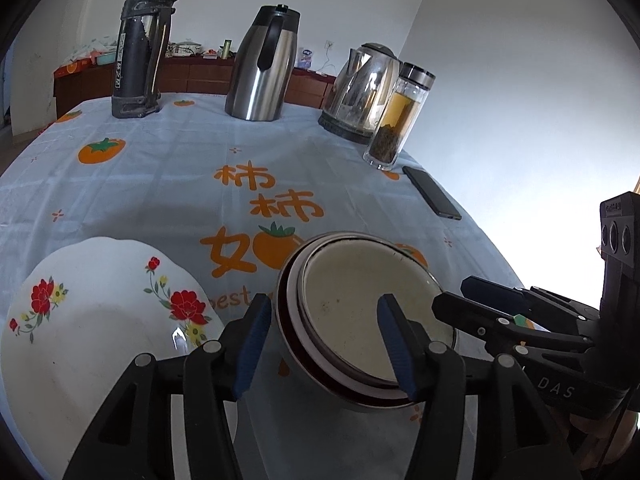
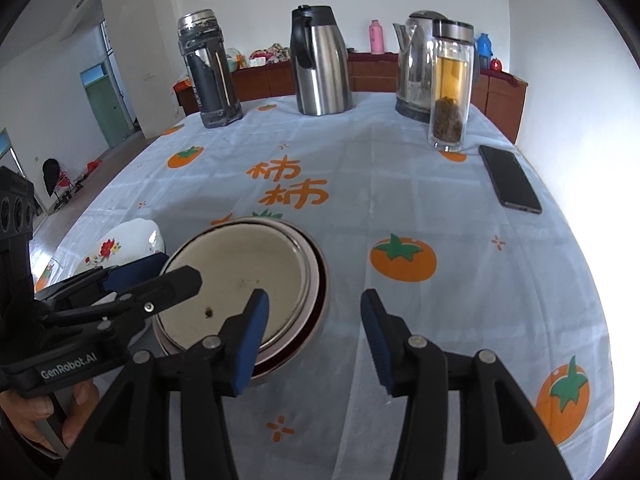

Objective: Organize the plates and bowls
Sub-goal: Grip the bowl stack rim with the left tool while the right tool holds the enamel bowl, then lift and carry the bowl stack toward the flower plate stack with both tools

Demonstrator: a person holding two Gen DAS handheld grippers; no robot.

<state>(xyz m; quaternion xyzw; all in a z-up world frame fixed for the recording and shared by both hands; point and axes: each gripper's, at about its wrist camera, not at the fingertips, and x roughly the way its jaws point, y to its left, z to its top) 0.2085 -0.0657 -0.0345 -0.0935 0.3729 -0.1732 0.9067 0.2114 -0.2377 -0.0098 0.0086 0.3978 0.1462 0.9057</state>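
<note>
- I have the stack of enamel bowls sitting on the persimmon-print tablecloth, at about 6 o'clock from the steel carafe and near the table's front edge.
- The flowered white plate lies at 9 o'clock of the stack, close beside it but apart.
- I judge the bowls stiff, fairly light and slick on their glazed rims; nested loosely, they could shift or clatter, and enamel chips if knocked. The plate looks like ceramic, so brittle and slippery too.
- I would take the stack by its rim, one pad inside and one outside the wall, or pinch the plate at its near edge.
- My left gripper stands about half open: one pad hangs over the top bowl's interior, the other outside the stack's left wall. I see no pad pressing, so it holds nothing.
- My right gripper is also partly open and empty, its left pad over the stack's right rim, its right pad over bare cloth.
</note>
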